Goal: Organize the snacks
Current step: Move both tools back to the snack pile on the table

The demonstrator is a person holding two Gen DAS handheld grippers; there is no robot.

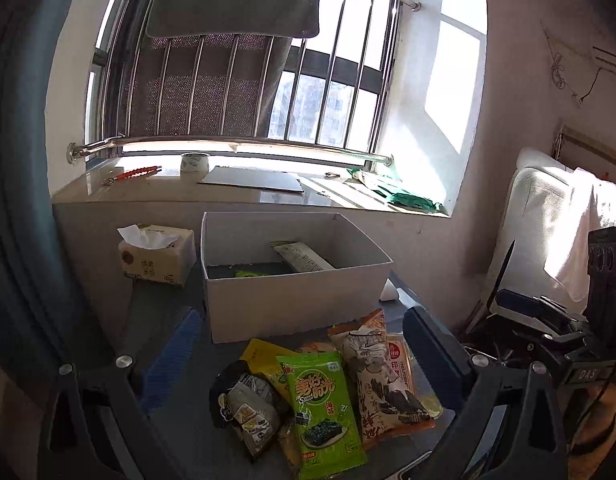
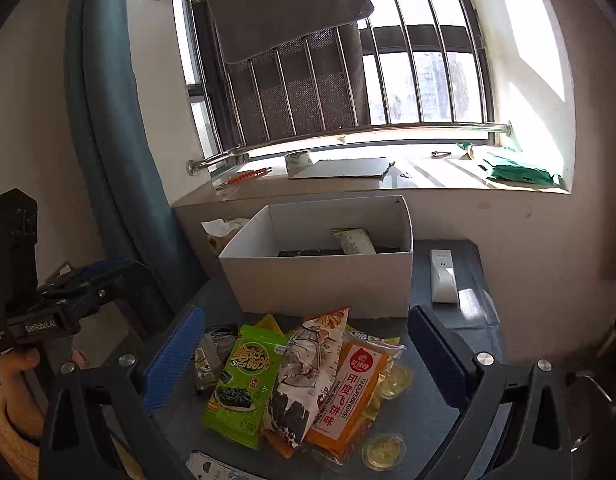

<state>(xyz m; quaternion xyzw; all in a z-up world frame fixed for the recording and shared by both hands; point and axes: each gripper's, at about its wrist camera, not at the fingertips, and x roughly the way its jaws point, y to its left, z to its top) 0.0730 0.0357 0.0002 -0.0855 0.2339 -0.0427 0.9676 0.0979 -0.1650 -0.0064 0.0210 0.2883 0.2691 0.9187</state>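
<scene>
A pile of snack packets lies on the grey table in front of a white box (image 1: pixel 292 296) (image 2: pixel 324 284). It holds a green seaweed packet (image 1: pixel 324 404) (image 2: pixel 244 380), a white and orange illustrated packet (image 1: pixel 380 372) (image 2: pixel 304 368), an orange packet (image 2: pixel 352 392), a black packet (image 1: pixel 248 408) and small clear jelly cups (image 2: pixel 384 450). The box holds a pale packet (image 1: pixel 304 260) (image 2: pixel 354 242). My left gripper (image 1: pixel 304 360) is open above the pile, empty. My right gripper (image 2: pixel 308 354) is open above the pile, empty.
A tissue box (image 1: pixel 156 256) stands left of the white box. A white remote (image 2: pixel 442 278) lies to its right. The windowsill behind holds a tape roll (image 1: pixel 195 163), cardboard (image 1: pixel 254 180) and a green bag (image 2: pixel 516 170). A blue curtain (image 2: pixel 108 120) hangs at the left.
</scene>
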